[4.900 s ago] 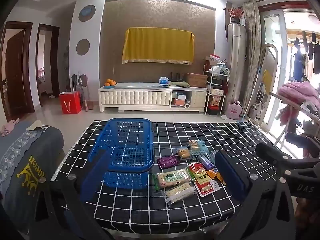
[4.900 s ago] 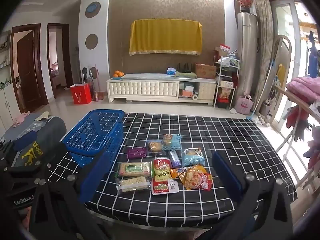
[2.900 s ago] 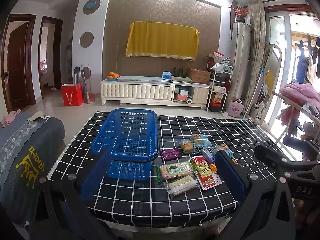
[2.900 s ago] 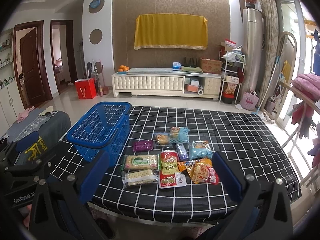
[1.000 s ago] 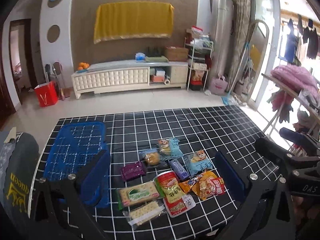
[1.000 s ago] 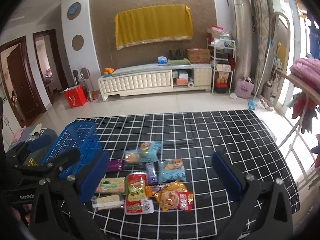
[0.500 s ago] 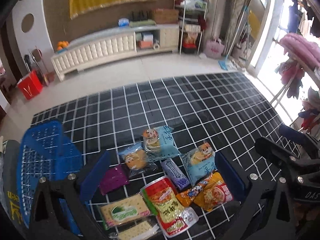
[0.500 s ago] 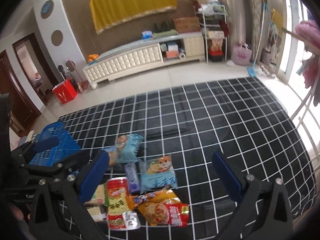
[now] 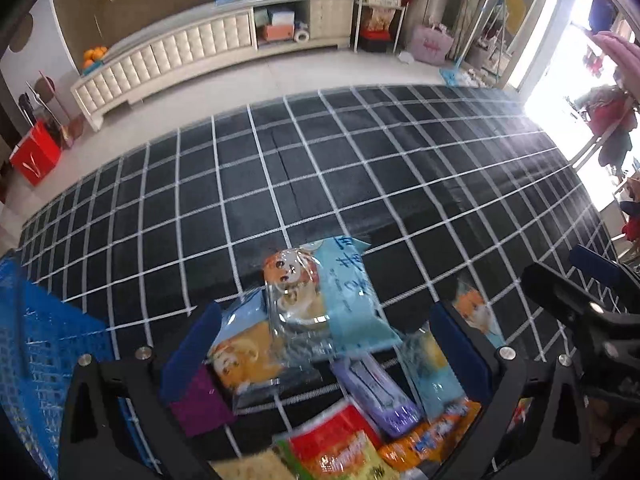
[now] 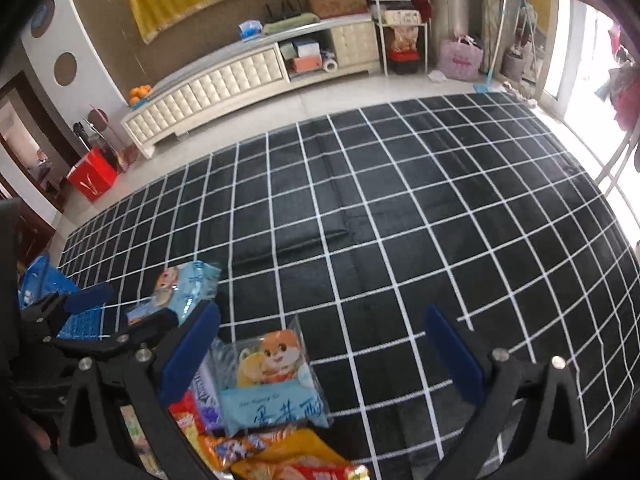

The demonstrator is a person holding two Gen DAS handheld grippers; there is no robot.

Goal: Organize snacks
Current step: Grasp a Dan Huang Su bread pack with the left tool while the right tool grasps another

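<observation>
Several snack packets lie in a cluster on the black grid-pattern tablecloth (image 9: 304,184). My left gripper (image 9: 324,354) is open just above them. Between its blue pads are a light blue cartoon packet (image 9: 340,300) and a clear packet with an orange pastry (image 9: 244,356). A purple packet (image 9: 200,404) and a lavender one (image 9: 376,392) lie nearer. My right gripper (image 10: 320,356) is open, with a light blue hamster packet (image 10: 272,380) by its left finger (image 10: 188,352). The blue basket (image 9: 40,344) sits at the left, its edge (image 10: 44,280) also showing in the right wrist view.
Red-green and orange packets (image 9: 340,452) lie at the near edge of the pile. Behind the table stand a white TV cabinet (image 10: 224,80) and a red bag (image 10: 92,180) on the floor. The table's right edge (image 10: 616,208) faces a bright doorway with hanging clothes.
Both grippers have dropped and moved forward over the snack pile, which now fills the lower part of each view. The basket has slid to the left edge. Both stay open.
</observation>
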